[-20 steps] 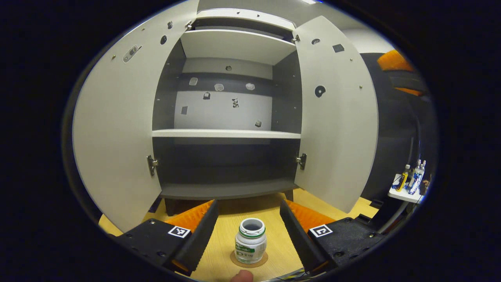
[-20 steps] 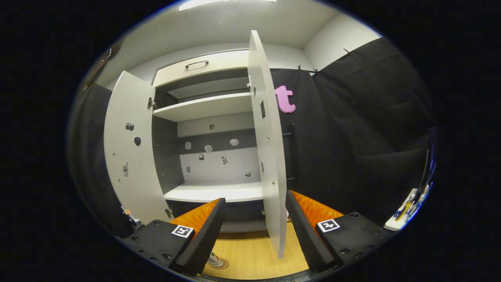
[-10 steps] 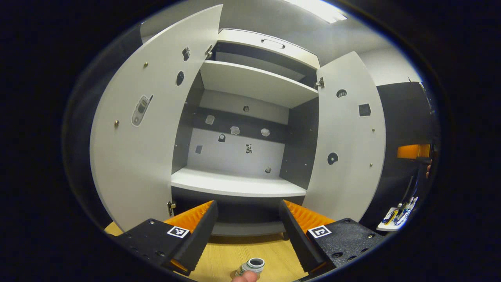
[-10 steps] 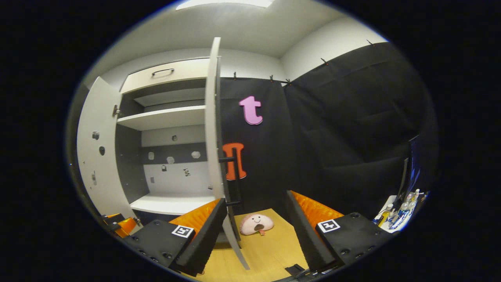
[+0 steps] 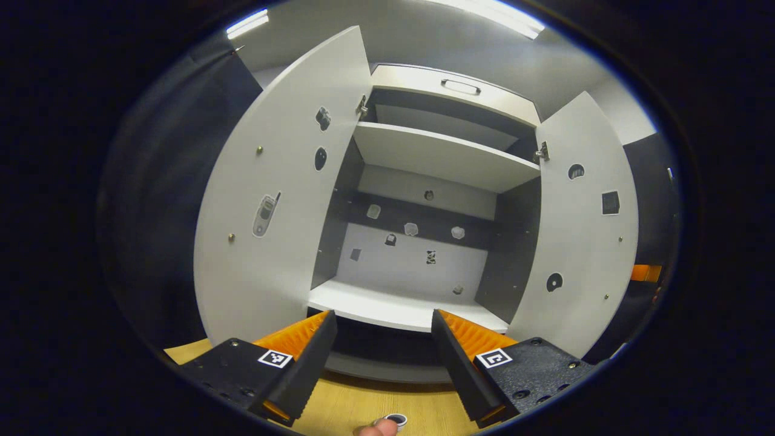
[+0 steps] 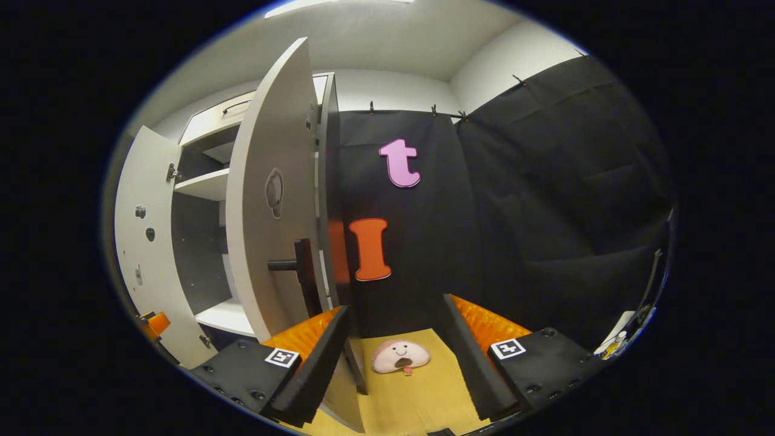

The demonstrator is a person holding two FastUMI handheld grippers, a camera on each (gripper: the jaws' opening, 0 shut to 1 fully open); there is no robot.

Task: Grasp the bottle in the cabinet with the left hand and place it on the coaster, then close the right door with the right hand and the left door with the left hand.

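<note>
The white cabinet (image 5: 424, 266) stands with both doors open and bare shelves. Its left door (image 5: 278, 200) and right door (image 5: 581, 242) show their inner faces in the left gripper view. Just the rim of the white bottle (image 5: 396, 419) peeks in at the bottom edge, on the wooden table, with a fingertip (image 5: 375, 429) beside it. My left gripper (image 5: 383, 363) is open, raised above the bottle and holding nothing. In the right gripper view, the right door (image 6: 272, 200) shows its outer face and dark handle (image 6: 300, 269). My right gripper (image 6: 393, 363) is open on that outer side, its left finger close to the door's lower edge.
A pink plush toy (image 6: 399, 356) lies on the wooden table (image 6: 436, 393) ahead of the right gripper, before the black cloth wall. The left door (image 6: 139, 242) stands open at the far left. A drawer with a handle (image 5: 460, 86) tops the cabinet.
My left gripper rose and tilted up, so the bottle slid to the bottom edge. My right gripper swung round the right door's edge to its outer side.
</note>
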